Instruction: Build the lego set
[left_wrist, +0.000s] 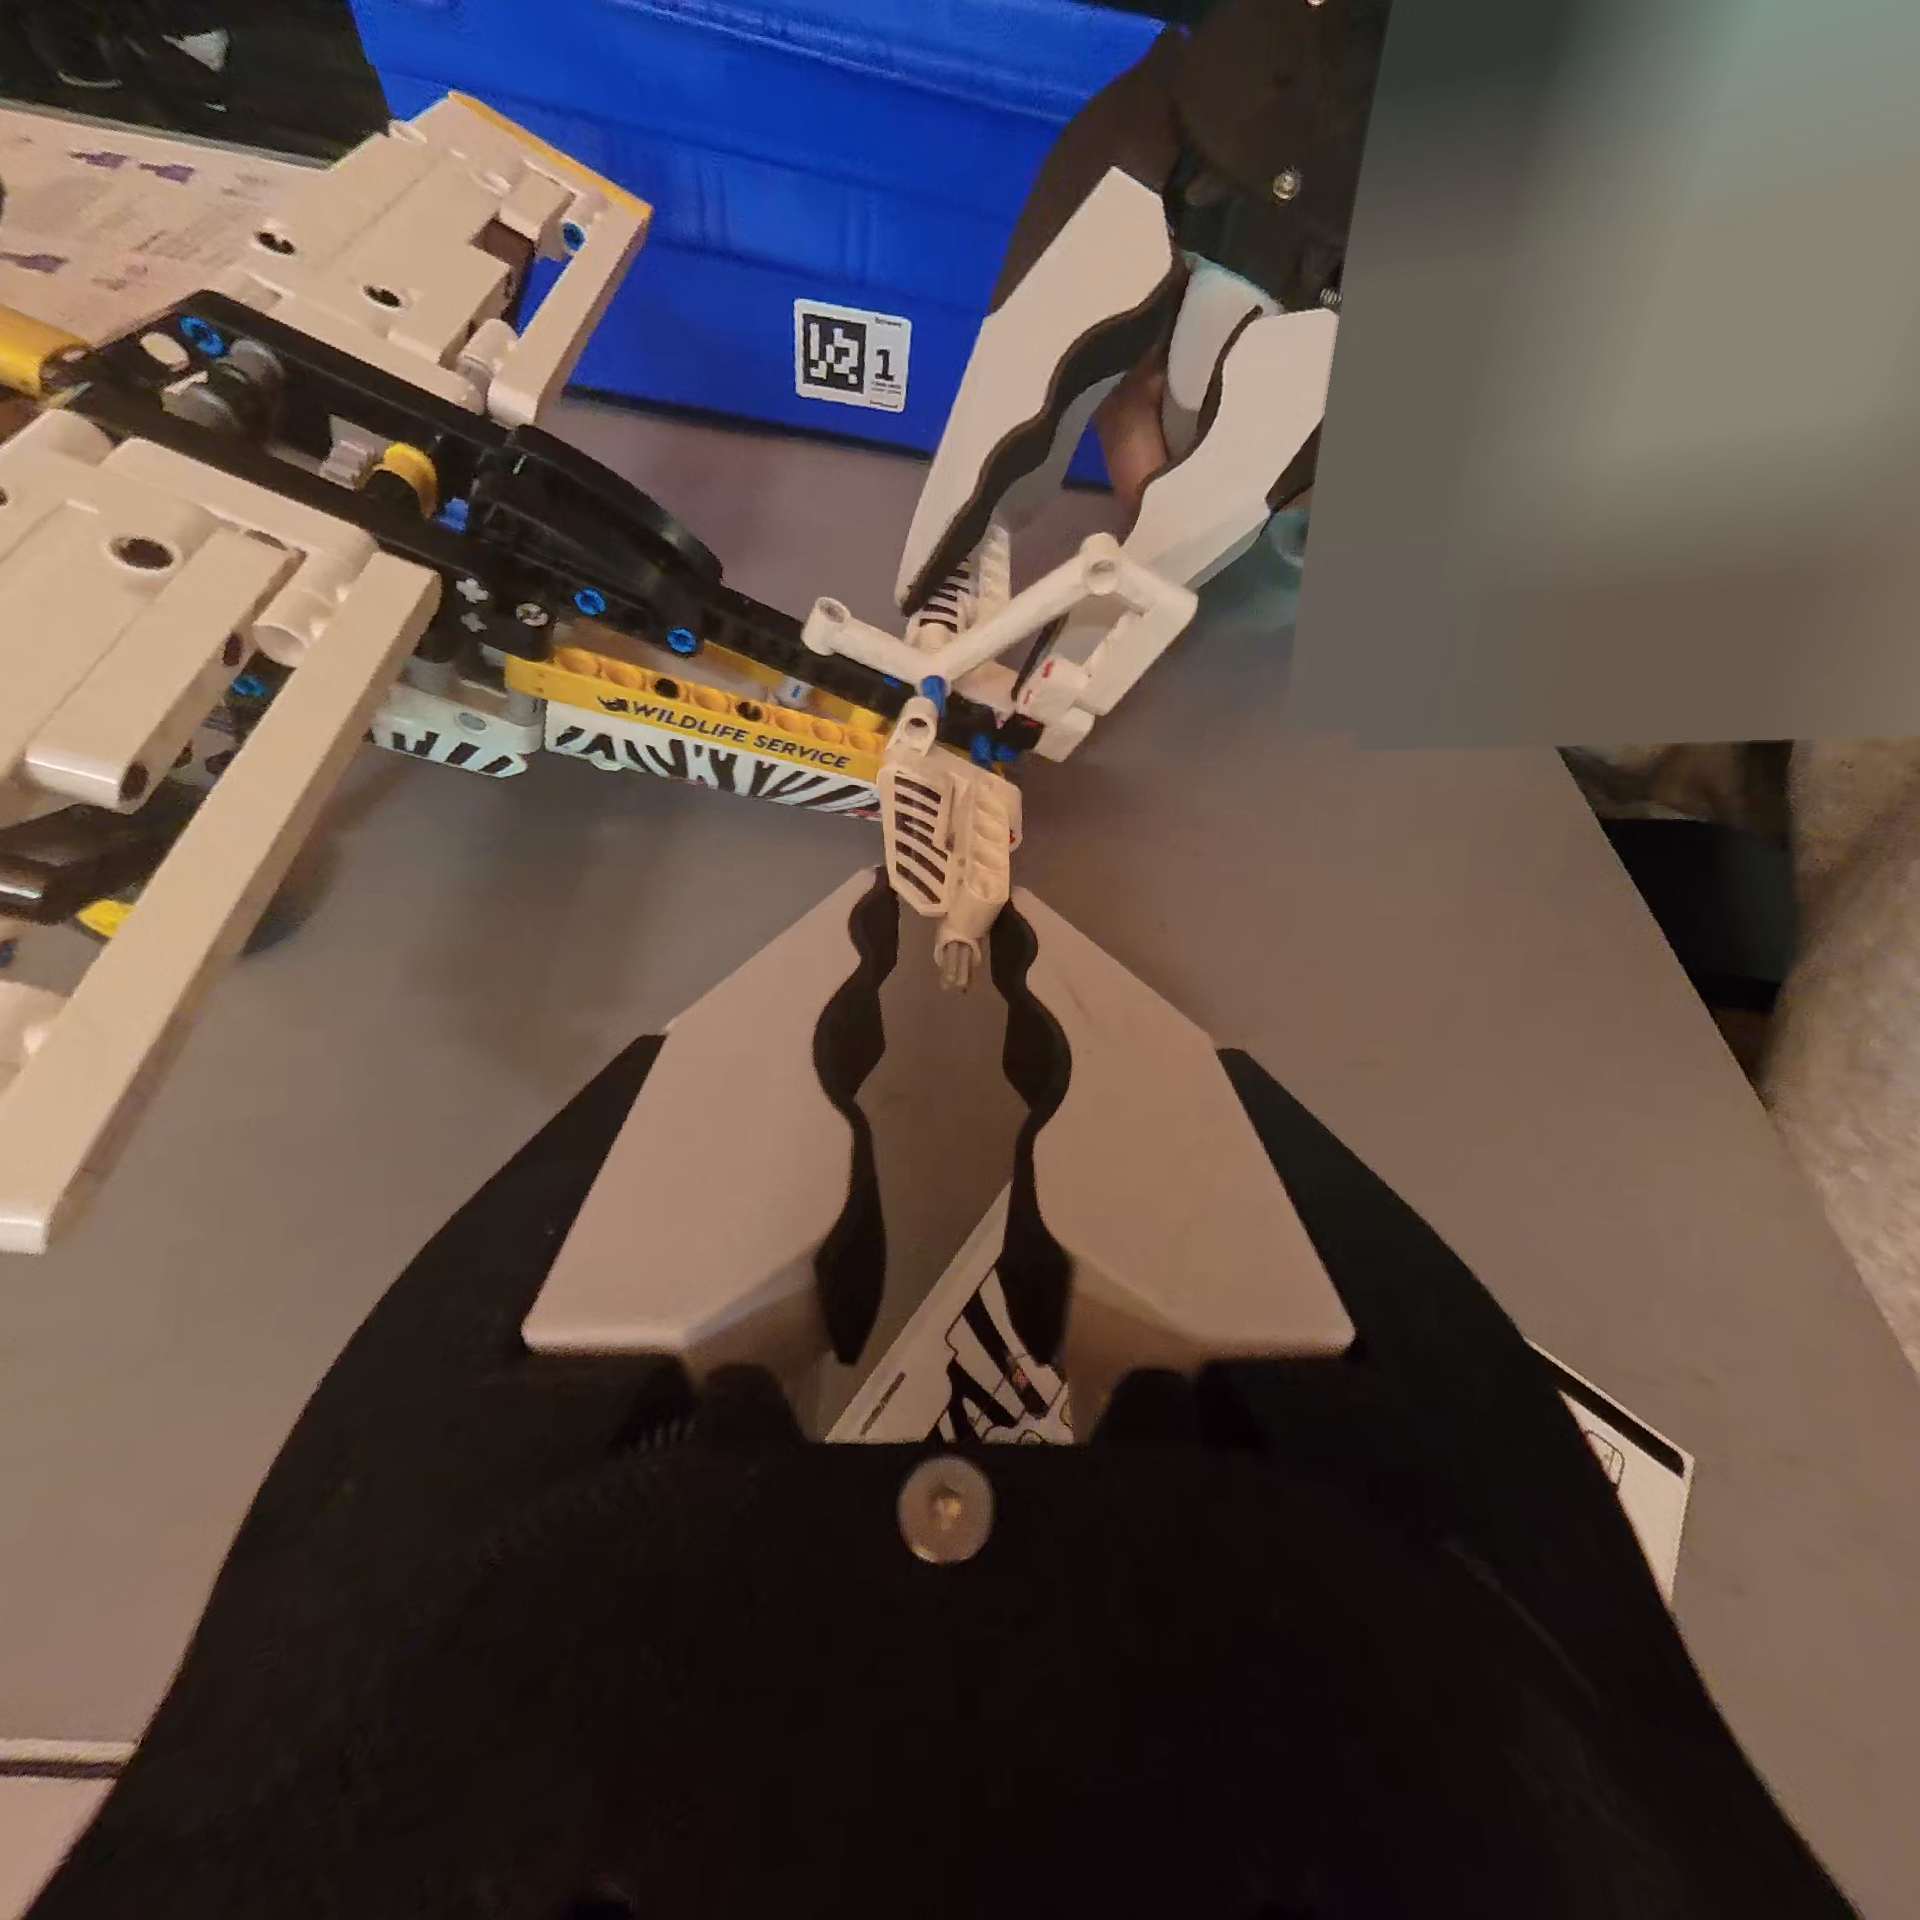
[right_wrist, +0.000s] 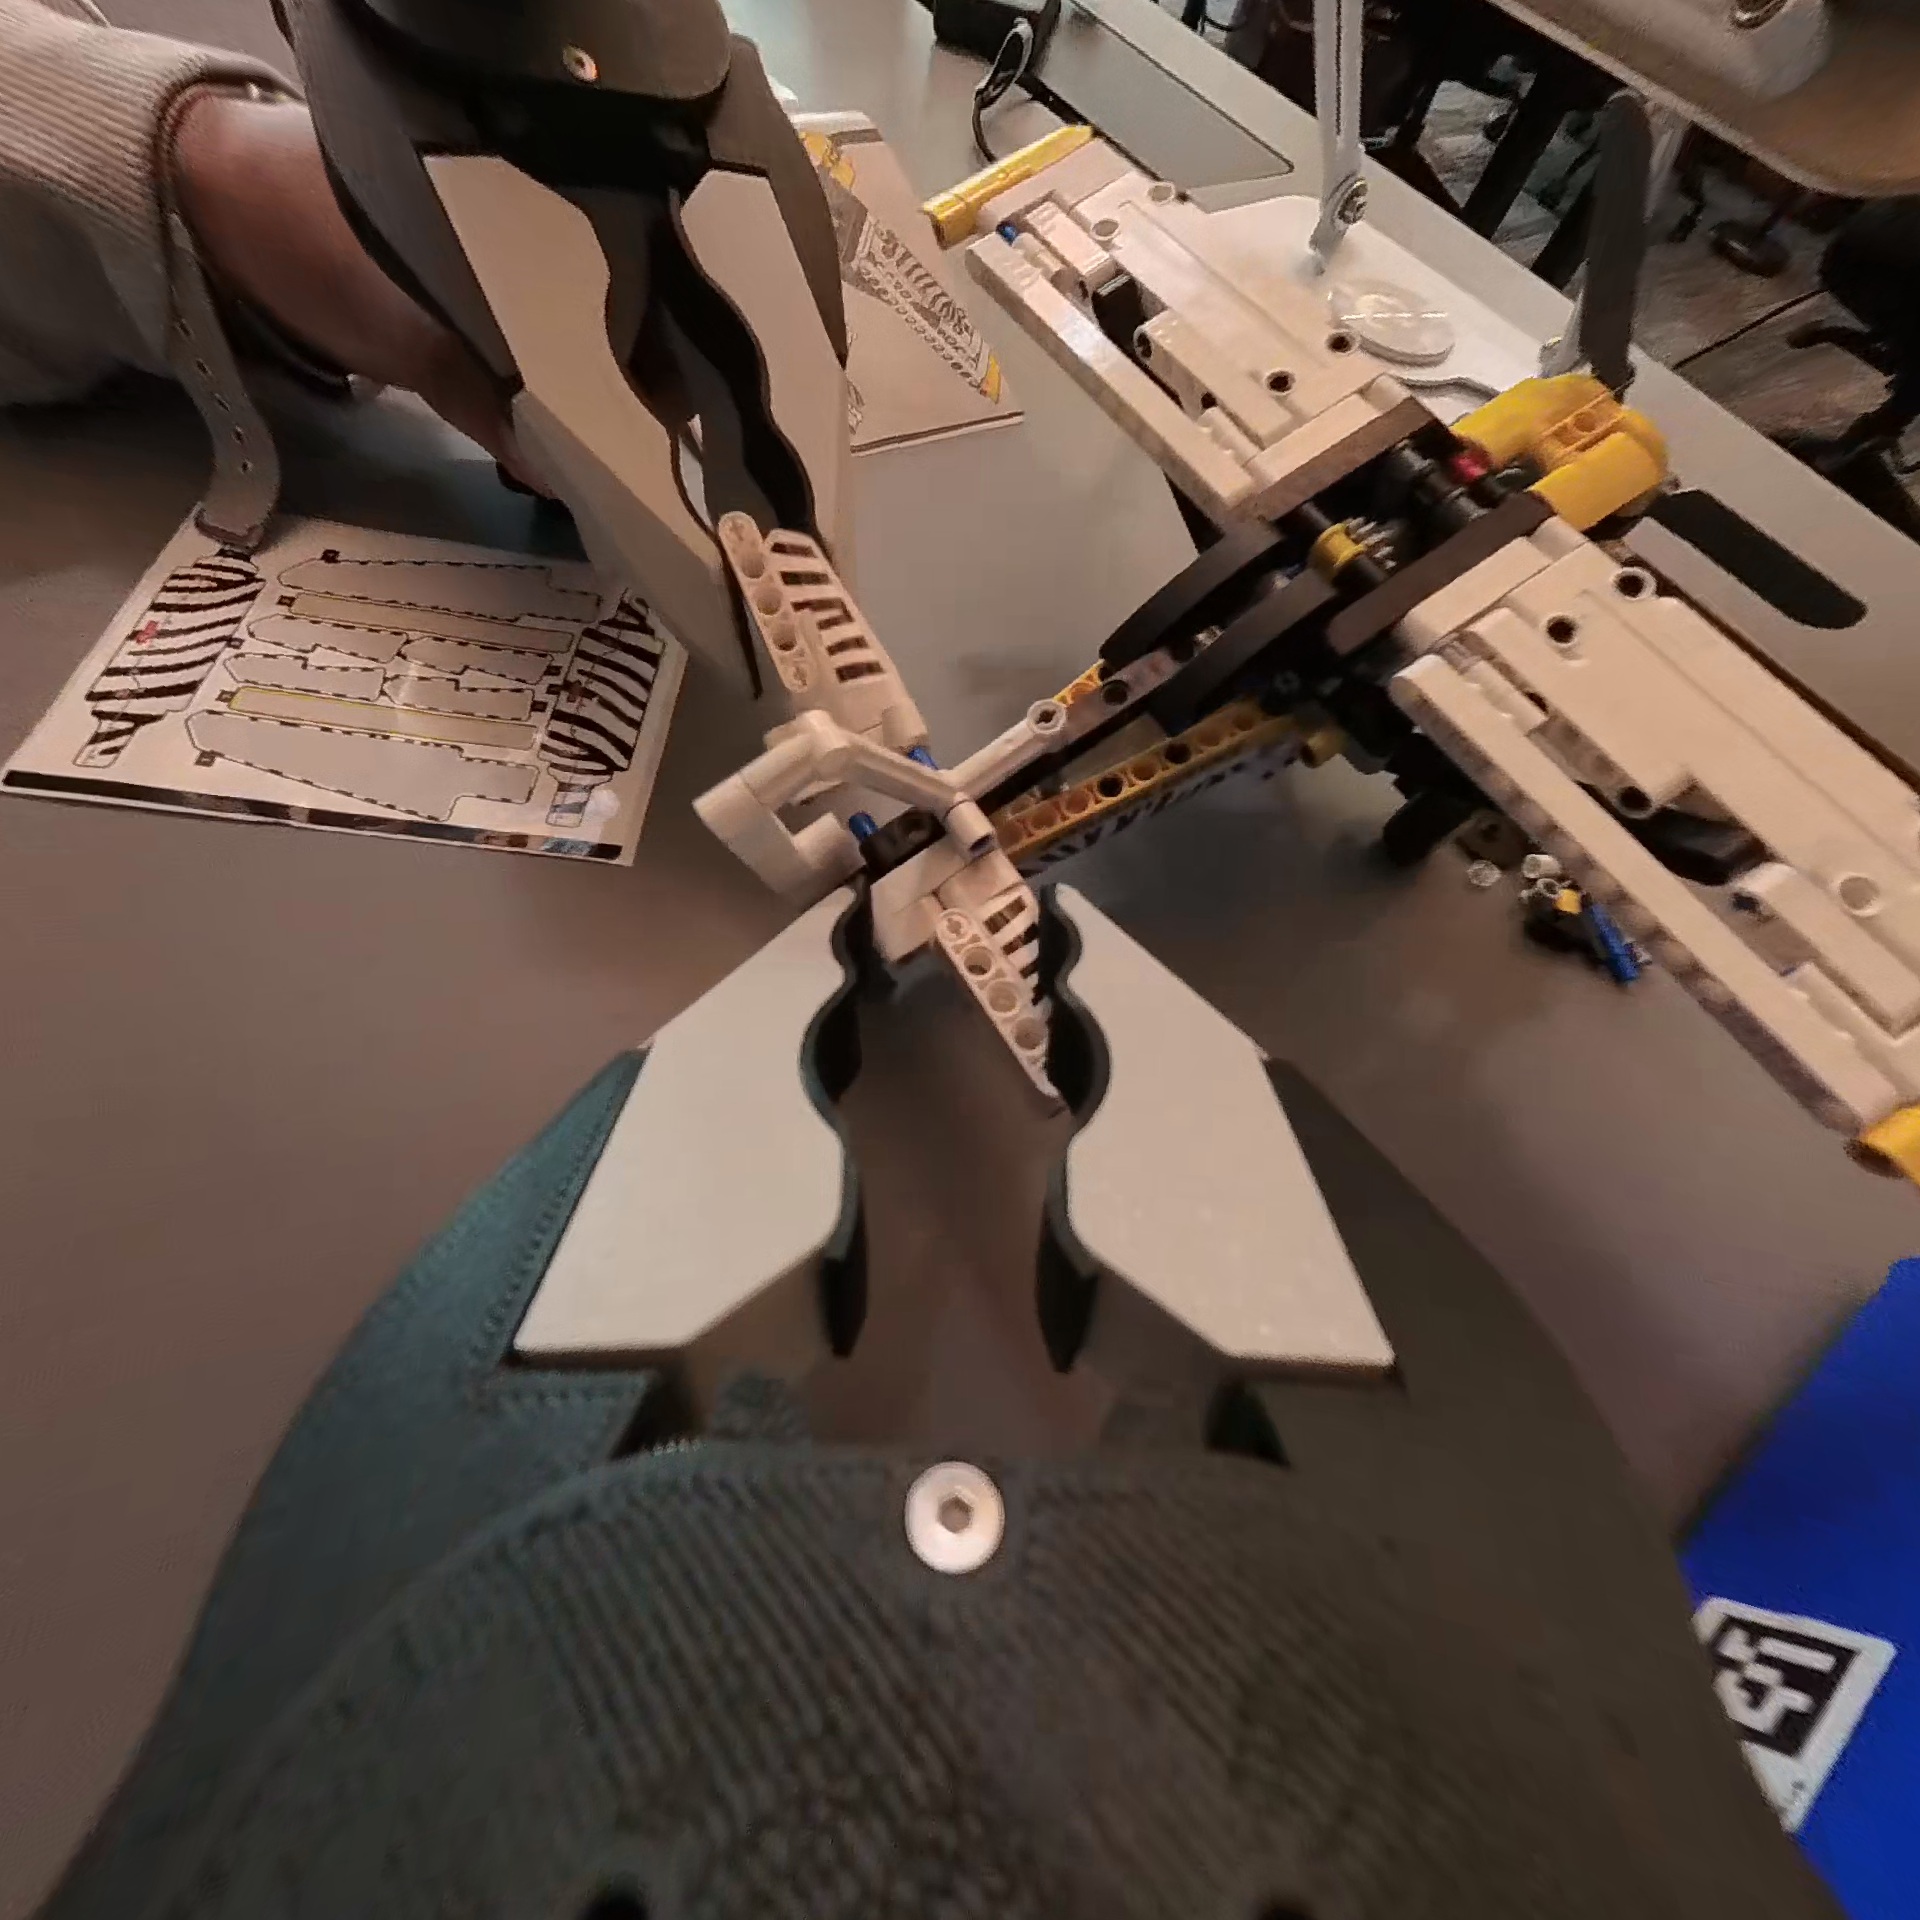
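Note:
A Lego plane (right_wrist: 1558, 644) with white wings, a yellow nose and a black propeller lies on the grey table (right_wrist: 312, 1039). Its thin yellow-and-black tail boom (left_wrist: 707, 717) points at both grippers. My left gripper (left_wrist: 948, 894) is shut on a white zebra-striped tail fin (left_wrist: 940, 821) at the boom's end; it also shows in the right wrist view (right_wrist: 790, 613). My right gripper (right_wrist: 956, 914) is closed around the opposite striped fin (right_wrist: 997, 966) and shows from the far side in the left wrist view (left_wrist: 997, 665). A white frame piece (right_wrist: 790, 800) sits between the fins.
A blue bin (left_wrist: 727, 208) with a square marker tag stands behind the plane. A sticker sheet (right_wrist: 343, 686) and an instruction booklet (right_wrist: 914, 312) lie flat on the table. Small loose parts (right_wrist: 1579, 904) lie under the wing. A sleeved hand (right_wrist: 104, 208) holds the left gripper. Across from one pair of fingers to the other is roughly 6 centimetres.

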